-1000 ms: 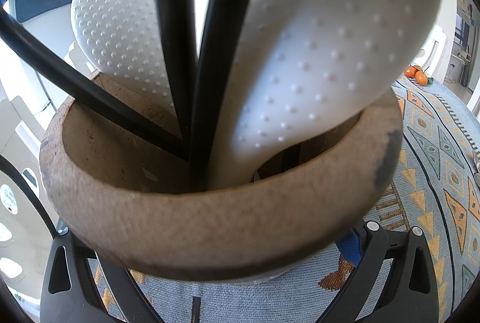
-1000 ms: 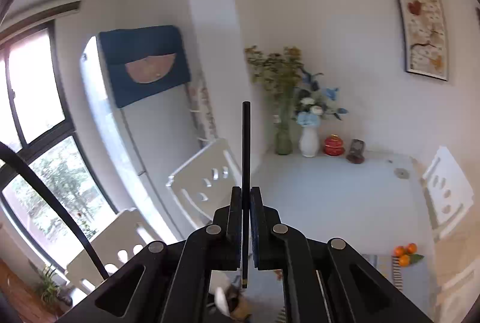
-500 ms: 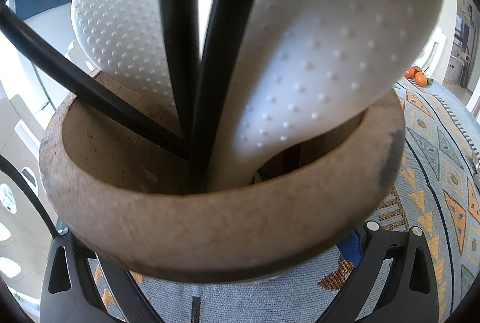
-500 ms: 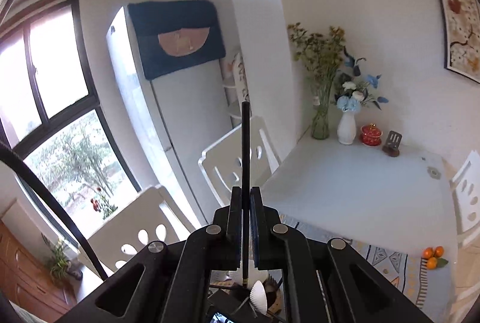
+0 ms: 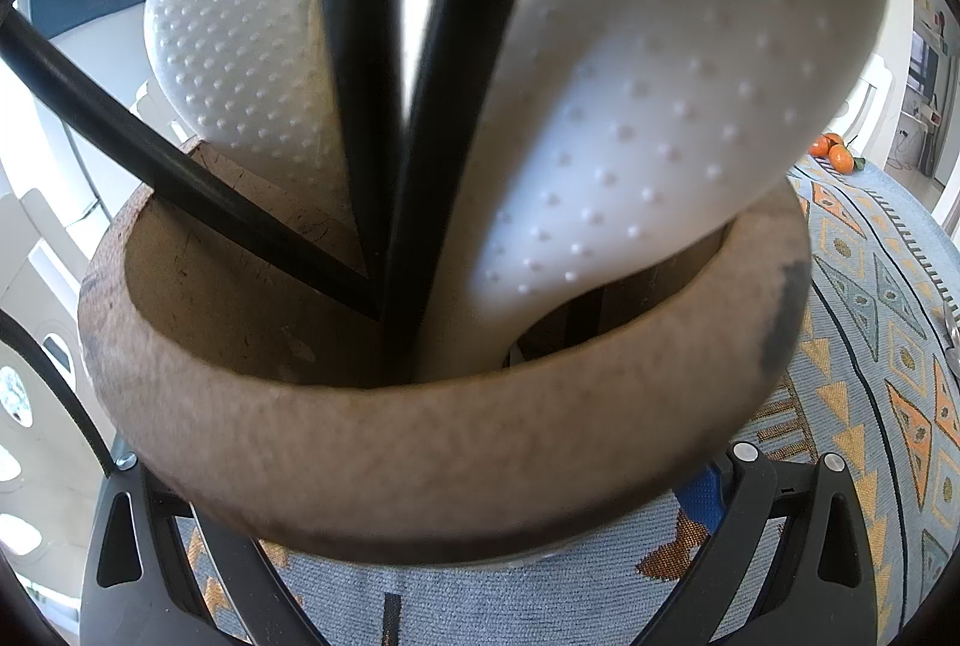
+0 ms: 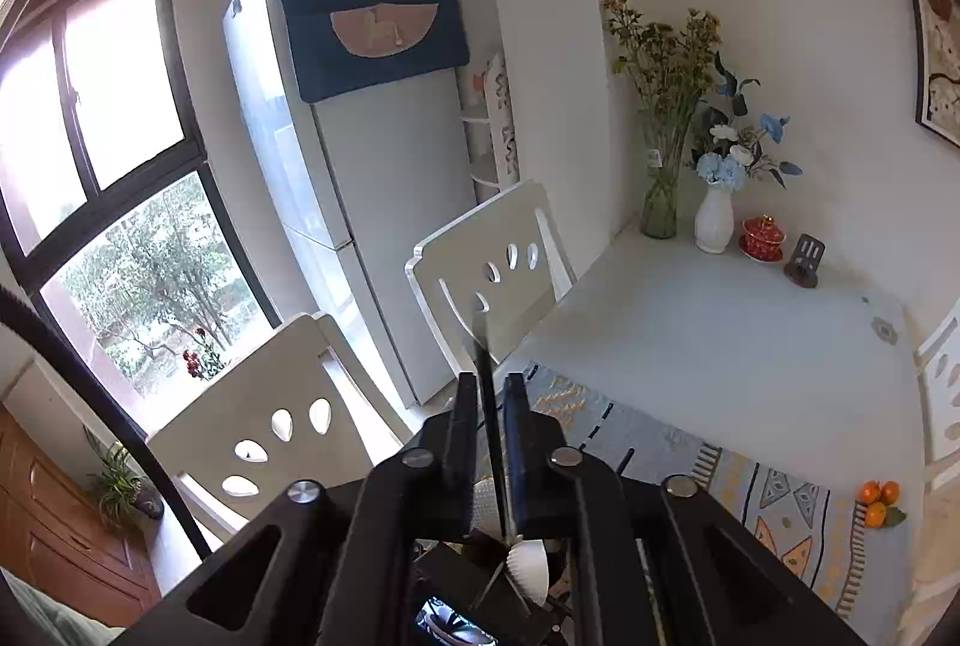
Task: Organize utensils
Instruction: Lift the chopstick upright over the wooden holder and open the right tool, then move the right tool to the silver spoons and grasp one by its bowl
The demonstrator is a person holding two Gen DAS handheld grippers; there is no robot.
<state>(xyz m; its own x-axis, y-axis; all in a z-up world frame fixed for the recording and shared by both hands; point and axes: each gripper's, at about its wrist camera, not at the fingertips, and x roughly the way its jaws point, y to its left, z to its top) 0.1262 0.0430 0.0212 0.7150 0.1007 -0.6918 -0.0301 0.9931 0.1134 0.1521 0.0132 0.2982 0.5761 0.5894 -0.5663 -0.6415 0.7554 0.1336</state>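
Left-wrist view: left gripper (image 5: 480, 574), grip state indiscernible, beside the round brown wooden holder (image 5: 432, 454) of dimpled white spoons (image 5: 660, 105); right-wrist view: right gripper (image 6: 491, 442), jaws just parted narrowly, releasing the thin black chopstick (image 6: 487, 394) holderward.

Your left wrist camera sits very close behind the wooden utensil holder (image 5: 420, 454), angled down into its mouth, so the holder and its white spoons (image 5: 660, 105) fill the view. Your right wrist camera looks from higher up, across the desk (image 6: 720, 334) toward the fridge (image 6: 360, 166) and window. Both views share the patterned cloth (image 6: 780, 496), the oranges (image 6: 877, 501) and the fridge's blue cover (image 6: 372, 15).
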